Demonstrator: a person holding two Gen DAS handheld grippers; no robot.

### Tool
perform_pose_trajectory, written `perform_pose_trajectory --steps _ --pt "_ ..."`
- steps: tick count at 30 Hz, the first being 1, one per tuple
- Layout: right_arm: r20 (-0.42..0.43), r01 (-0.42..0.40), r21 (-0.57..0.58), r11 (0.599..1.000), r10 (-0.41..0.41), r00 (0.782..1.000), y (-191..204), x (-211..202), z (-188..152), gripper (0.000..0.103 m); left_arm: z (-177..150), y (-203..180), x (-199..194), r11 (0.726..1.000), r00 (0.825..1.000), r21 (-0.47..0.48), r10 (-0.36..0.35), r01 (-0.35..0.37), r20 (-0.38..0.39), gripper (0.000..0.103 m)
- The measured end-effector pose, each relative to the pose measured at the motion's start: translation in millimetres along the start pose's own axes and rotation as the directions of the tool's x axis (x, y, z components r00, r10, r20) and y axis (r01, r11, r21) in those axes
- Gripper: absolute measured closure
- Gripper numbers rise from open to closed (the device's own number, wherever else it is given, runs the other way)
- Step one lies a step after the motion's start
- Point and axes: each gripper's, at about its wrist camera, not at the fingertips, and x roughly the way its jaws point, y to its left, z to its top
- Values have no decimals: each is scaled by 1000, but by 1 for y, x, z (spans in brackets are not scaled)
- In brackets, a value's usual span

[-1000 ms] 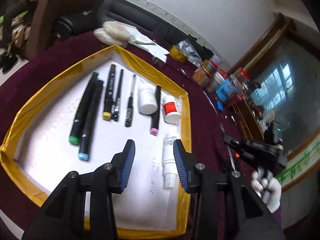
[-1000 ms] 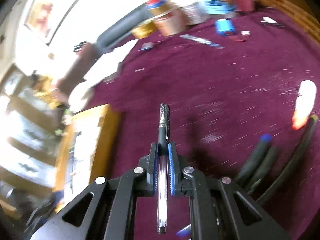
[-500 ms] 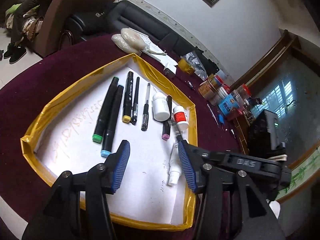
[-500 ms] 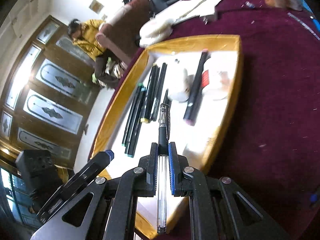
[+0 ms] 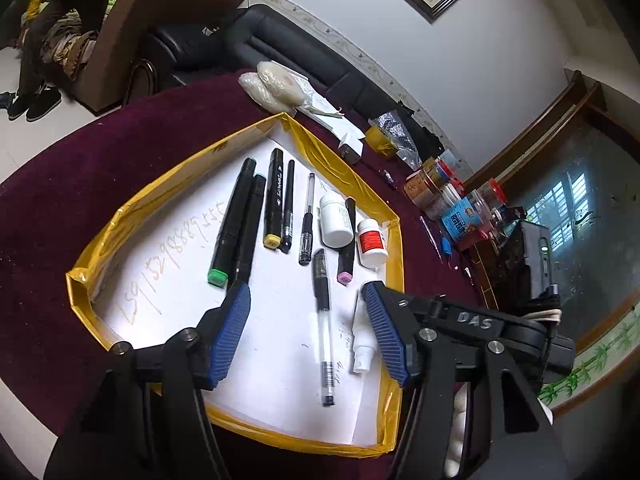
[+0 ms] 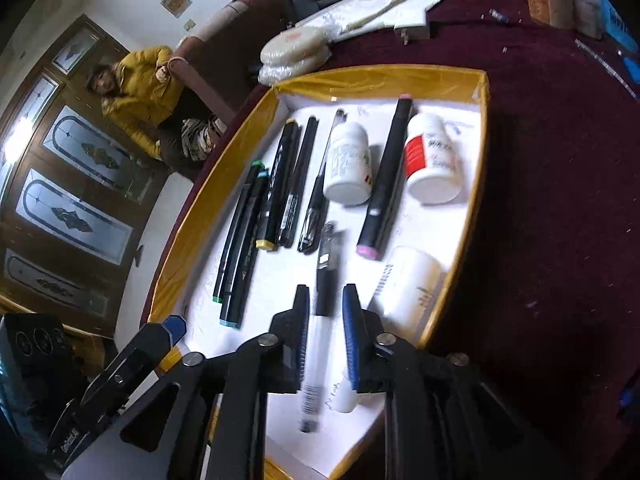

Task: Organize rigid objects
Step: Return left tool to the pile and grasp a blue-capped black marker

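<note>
My right gripper (image 6: 326,334) has just been opening, jaws parted a little, and the gel pen (image 6: 325,304) sits loose between them on the white floor of the yellow-rimmed tray (image 6: 384,76), laid lengthwise to match the row of markers (image 6: 244,240) beside it. My left gripper (image 5: 308,334) has been opening too, wide and holding nothing, hovering over the pen and the small spray bottle (image 5: 362,340), probably to straighten one next.

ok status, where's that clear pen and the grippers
Right hand-held gripper just opened, clear pen lying loose in yellow-edged tray. Left hand-held gripper open, empty. Nothing blocking.
</note>
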Motion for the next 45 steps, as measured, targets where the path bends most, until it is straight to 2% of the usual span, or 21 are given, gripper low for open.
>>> perform_pose_trajectory --steps 4,5,7,8,9,10,11,14,16,20,23,26,28,30,32,33,35,39,42,45 --pt "87 -34 -23 999 36 996 -9 -28 1 86 -3 -8 1 1000 1000 16 -7 7 -6 44" --pt "133 -22 -48 999 28 991 -13 -42 -2 85 -4 -12 0 1000 1000 28 -10 10 -6 44" --pt "228 24 -89 996 -3 974 -22 -68 -7 78 -6 -24 -1 997 1000 70 -22 22 0 43" --pt "282 52 -103 993 -21 959 -30 -85 -12 63 -7 -32 -2 994 1000 102 -28 27 3 43" --pt "331 83 -102 991 -45 942 -42 -101 -16 43 -8 -39 -2 992 999 125 -33 32 5 40" --pt "371 118 -86 989 -78 925 -53 -114 -19 35 -11 -48 -1 987 999 153 -43 42 4 40" --pt "424 167 -43 985 -133 896 -74 -133 -24 29 -14 -57 1 982 999 182 -53 53 -2 40" --pt "465 226 89 970 -241 852 -131 -164 -27 29 -23 -83 11 966 996 246 -76 84 -44 39" --pt "465 230 216 949 -307 831 -181 -180 -31 29 -34 -105 23 950 992 294 -85 108 -91 39" --pt "471 224 397 890 -407 783 -256 -203 -43 29 -59 -143 51 917 980 374 -69 135 -185 40" --pt "478 201 457 866 -430 766 -288 -209 -53 29 -81 -171 74 887 967 437 -40 149 -250 40" --pt "493 189 478 858 -440 751 -309 -212 -60 29 -101 -197 94 849 959 508 6 145 -284 40" --pt "497 181 489 853 -443 746 -317 -207 -65 29 -110 -213 109 824 954 547 32 144 -299 40" --pt "492 137 502 854 -412 767 -328 -208 -69 29 -118 -227 121 801 952 580 47 146 -304 40" --pt "516 112 498 860 -398 759 -327 -213 -73 29 -123 -240 134 777 951 613 64 142 -302 40" --pt "517 104 494 863 -388 763 -327 -213 -75 29 -125 -245 141 768 950 625 73 141 -303 40" --pt "512 95 487 868 -372 775 -328 -211 -76 29 -126 -251 156 761 946 634 87 138 -311 40" --pt "514 75 483 872 -352 782 -331 -209 -78 29 -133 -259 177 738 943 663 118 128 -313 40" --pt "514 50 492 869 -336 789 -336 -208 -79 29 -137 -257 186 735 935 668 142 119 -323 40" --pt "512 29 504 863 -326 795 -340 -207 -81 29 -135 -254 185 734 939 668 136 120 -317 40"
